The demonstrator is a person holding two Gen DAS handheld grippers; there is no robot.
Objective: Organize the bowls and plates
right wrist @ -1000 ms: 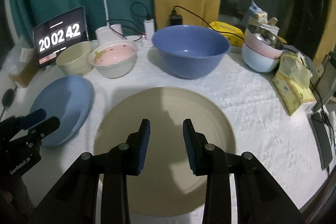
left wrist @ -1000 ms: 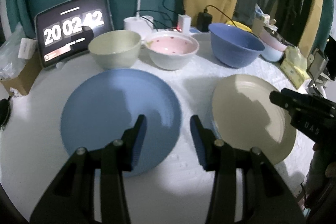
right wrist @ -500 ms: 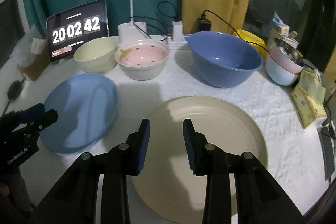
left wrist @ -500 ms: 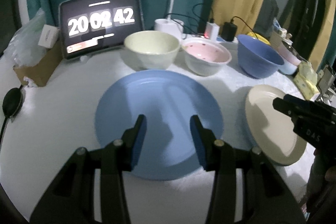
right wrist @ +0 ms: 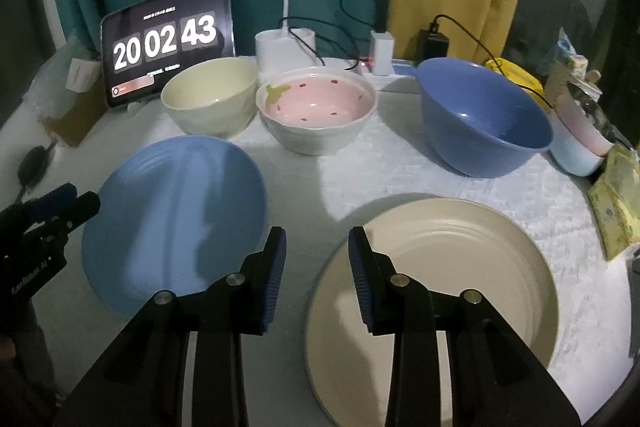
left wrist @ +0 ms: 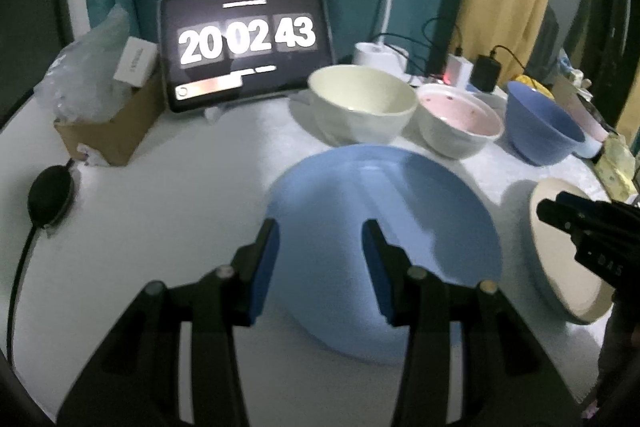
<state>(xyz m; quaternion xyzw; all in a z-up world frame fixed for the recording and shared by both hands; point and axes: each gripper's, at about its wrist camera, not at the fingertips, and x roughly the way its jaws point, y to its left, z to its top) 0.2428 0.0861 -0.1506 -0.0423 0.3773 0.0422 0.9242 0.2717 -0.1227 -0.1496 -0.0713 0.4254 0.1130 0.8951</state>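
White table point(right wrist: 304, 179), blue plate point(left wrist: 384, 227) shifted right, clock point(left wrist: 244, 39) advanced — both tools wide, empty.

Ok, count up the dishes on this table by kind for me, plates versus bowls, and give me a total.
Plates: 2, the blue plate and the cream plate.
Bowls: 5, the cream bowl, pink spotted bowl, blue bowl, and a pink bowl stacked in a pale blue bowl.
Total: 7.

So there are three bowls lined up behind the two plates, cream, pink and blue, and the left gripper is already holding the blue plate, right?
Not quite. The left gripper is open above the blue plate, holding nothing; the left wrist view shows its fingers spread apart. The rest stands: the cream bowl, pink bowl and blue bowl sit behind the blue plate and the cream plate.
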